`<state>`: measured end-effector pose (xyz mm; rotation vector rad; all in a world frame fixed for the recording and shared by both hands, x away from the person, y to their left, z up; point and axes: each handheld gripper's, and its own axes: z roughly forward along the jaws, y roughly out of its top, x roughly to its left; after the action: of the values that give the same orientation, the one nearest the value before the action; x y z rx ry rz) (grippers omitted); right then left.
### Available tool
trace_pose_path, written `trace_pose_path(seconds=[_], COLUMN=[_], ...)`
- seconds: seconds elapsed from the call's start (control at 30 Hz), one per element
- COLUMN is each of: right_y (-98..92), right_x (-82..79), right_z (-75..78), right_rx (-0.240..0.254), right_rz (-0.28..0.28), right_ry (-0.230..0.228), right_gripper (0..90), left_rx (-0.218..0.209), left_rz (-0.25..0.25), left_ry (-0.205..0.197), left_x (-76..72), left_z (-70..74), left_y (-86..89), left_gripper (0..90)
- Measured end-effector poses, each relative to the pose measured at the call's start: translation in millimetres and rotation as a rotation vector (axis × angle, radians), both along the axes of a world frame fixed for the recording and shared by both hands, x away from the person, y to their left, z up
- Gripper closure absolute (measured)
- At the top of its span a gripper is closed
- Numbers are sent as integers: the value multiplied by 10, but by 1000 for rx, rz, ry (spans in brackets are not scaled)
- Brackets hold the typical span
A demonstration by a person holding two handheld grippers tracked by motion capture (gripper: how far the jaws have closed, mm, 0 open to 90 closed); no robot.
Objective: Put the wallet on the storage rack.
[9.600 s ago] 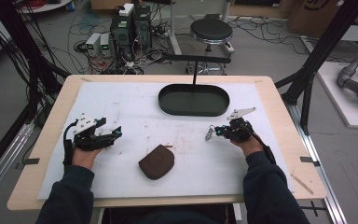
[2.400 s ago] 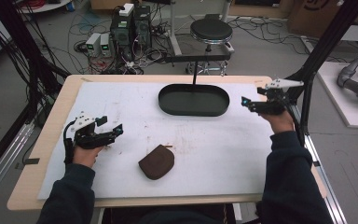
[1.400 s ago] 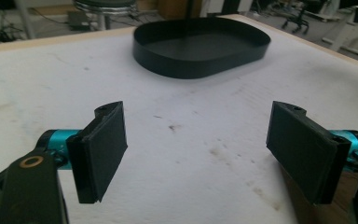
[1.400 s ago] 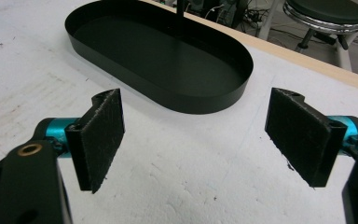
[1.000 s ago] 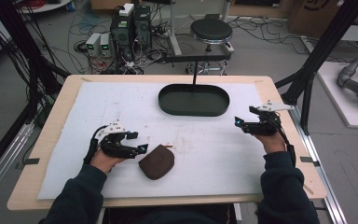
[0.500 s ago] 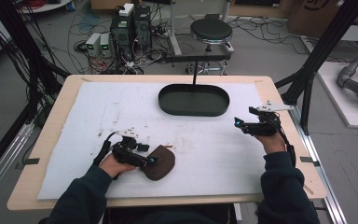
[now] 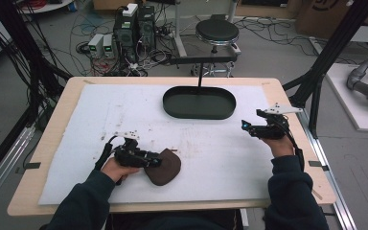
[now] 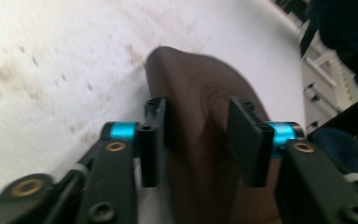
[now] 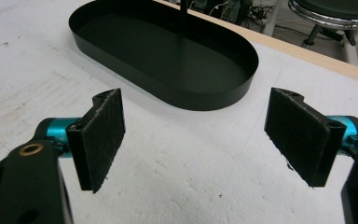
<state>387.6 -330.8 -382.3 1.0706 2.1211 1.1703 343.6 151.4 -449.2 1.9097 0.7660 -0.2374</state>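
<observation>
The left claw has its jaws around the brown leather pouch, one pad on each side of a raised fold; they look close to pinching it, but whether they have bitten yet I cannot tell. The pouch lies flat on the white foam sheet that covers the counter, right at the tips of that claw. My guess is that the step in hand is the pick-up, with the dark oval tray the likely goal. The next move would call for a firm squeeze, then a lift across to the tray. The right claw waits with jaws wide apart, the tray just ahead of it. The foam is stained and pitted. Beyond the counter stand a stool, computer boxes and tangled cables on the floor
</observation>
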Motion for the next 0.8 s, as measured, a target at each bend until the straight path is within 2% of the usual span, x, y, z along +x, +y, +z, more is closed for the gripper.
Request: trace_pose_path(seconds=[0.03,0.17,0.2,0.23,0.27,0.3,0.43,0.47,0.5,0.53,0.57,0.6,0.63,0.67,0.8], right_y=[-1,-2,-2,-1,0,-1,-2,1,4,4,12,14,14,15,10], right_x=[0,4,6,3,2,0,-2,-4,-4,-4,-8,-9,-9,-7,-7], right_z=[0,-3,-3,-2,-2,-2,0,1,0,0,3,4,4,3,3], right_rx=[1,0,0,-1,-2,-3,-4,-4,-7,-7,-6,-7,-7,-6,-6], right_rz=[-1,-4,-3,-3,-3,-4,-5,-5,-4,-4,-1,0,0,0,2], right_ry=[0,1,0,2,2,2,1,1,0,0,-3,-5,-5,-5,-3], right_gripper=[205,205,205,205,205,205,205,205,205,205,205,205,205,205,205], left_rx=[0,-11,-13,-9,8,8,80,127,191,191,226,237,237,268,292], left_rz=[0,56,79,136,168,168,295,342,394,394,424,430,430,438,423], left_ry=[0,-54,-74,-128,-167,-167,-307,-358,-432,-432,-488,-511,-511,-551,-593], left_x=[0,9,12,20,23,23,8,-6,-28,-28,-53,-65,-65,-84,-105], left_z=[0,68,91,163,212,212,355,383,417,417,447,459,459,473,482], left_y=[0,64,95,175,220,220,362,391,407,407,402,387,387,355,282], left_gripper=[643,695,703,713,722,729,745,747,749,750,752,753,755,756,761])
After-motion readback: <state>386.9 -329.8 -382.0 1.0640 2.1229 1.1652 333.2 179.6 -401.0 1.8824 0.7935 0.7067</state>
